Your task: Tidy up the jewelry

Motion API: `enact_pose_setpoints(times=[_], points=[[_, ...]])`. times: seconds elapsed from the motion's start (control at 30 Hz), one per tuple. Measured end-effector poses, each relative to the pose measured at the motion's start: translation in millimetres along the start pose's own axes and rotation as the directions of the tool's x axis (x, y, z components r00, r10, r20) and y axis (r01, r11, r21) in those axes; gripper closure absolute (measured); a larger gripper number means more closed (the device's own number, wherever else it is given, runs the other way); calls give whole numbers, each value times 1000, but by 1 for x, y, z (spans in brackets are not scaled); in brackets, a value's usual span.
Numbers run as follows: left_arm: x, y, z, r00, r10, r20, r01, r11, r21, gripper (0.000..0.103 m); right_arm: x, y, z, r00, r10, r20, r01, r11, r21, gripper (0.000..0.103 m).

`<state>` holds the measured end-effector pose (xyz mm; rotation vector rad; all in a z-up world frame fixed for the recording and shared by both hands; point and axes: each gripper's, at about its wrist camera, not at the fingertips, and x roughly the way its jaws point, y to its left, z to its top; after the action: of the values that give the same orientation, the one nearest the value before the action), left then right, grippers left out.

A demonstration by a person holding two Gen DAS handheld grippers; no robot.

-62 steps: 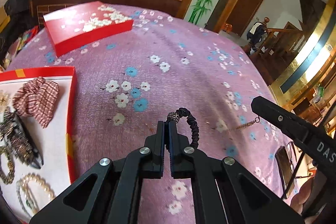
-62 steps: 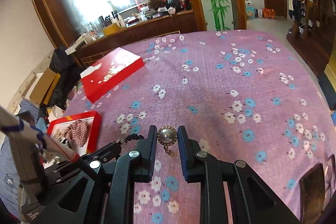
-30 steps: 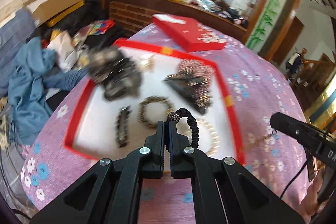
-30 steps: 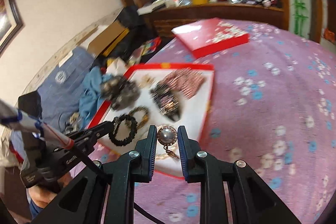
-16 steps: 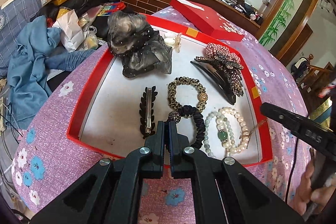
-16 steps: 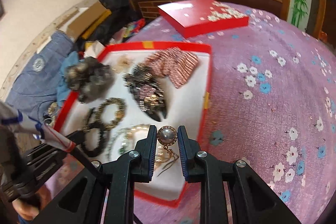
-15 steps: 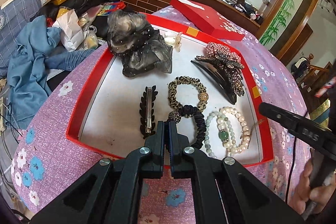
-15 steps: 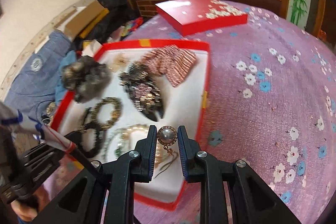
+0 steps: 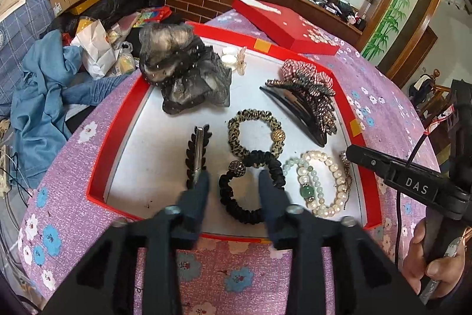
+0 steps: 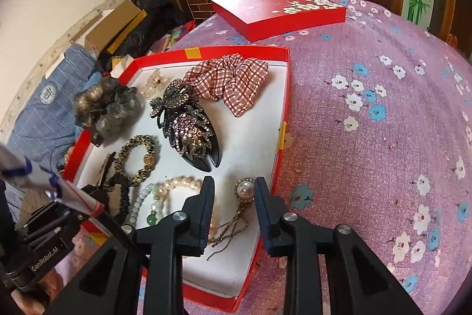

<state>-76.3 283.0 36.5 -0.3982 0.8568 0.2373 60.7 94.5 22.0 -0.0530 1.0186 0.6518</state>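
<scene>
An open red tray (image 9: 118,135) with a white floor holds the jewelry. My left gripper (image 9: 233,179) is open above its near edge. The black scrunchie hair tie with a beaded ball (image 9: 250,188) lies on the tray floor between the jaws. My right gripper (image 10: 233,191) is open over the tray's right part (image 10: 280,108). The pearl brooch with gold chains (image 10: 244,191) lies on the floor between its fingers. Beside them lie a pearl bracelet (image 9: 318,182), a leopard hair tie (image 9: 253,132), a black leaf clip (image 9: 197,152) and a rhinestone claw clip (image 10: 188,126).
A red-checked scrunchie (image 10: 233,81) and a grey mesh hair piece (image 9: 183,73) lie at the tray's far end. The red lid (image 10: 277,11) rests on the purple flowered cloth (image 10: 383,138) behind. Clutter and blue cloth (image 9: 41,96) lie off the table's left edge.
Both grippers carried their pieces from the cloth over the tray, lowered and opened. The black hair tie and the pearl brooch now lie on the tray floor, released.
</scene>
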Motion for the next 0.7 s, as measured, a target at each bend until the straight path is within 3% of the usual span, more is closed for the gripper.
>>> enact_pose_setpoints(times=[0.27, 0.33, 0.47, 0.53, 0.6, 0.7], points=[[-36, -6, -4, 994, 10, 108, -9, 1000, -11, 66, -36, -7, -12, 996, 51, 70, -54, 998, 37, 72], [-47, -6, -10, 987, 55, 152, -52, 998, -24, 50, -45, -7, -21, 995, 44, 87, -47, 998, 30, 65], [-63, -17, -28, 958, 155, 239, -154, 988, -23, 47, -69, -2, -50, 989, -26, 146, 29, 999, -17, 61], [-72, -25, -38, 936, 205, 288, -206, 978, -26, 29, -83, 2, -64, 980, -61, 189, 70, 997, -41, 48], [-81, -31, -45, 909, 240, 340, -244, 969, -30, 19, -100, 8, -80, 963, -109, 247, 127, 990, -60, 30], [-92, -43, -56, 844, 329, 423, -350, 936, -28, 7, -124, 22, -108, 918, -171, 357, 217, 972, -94, 8]])
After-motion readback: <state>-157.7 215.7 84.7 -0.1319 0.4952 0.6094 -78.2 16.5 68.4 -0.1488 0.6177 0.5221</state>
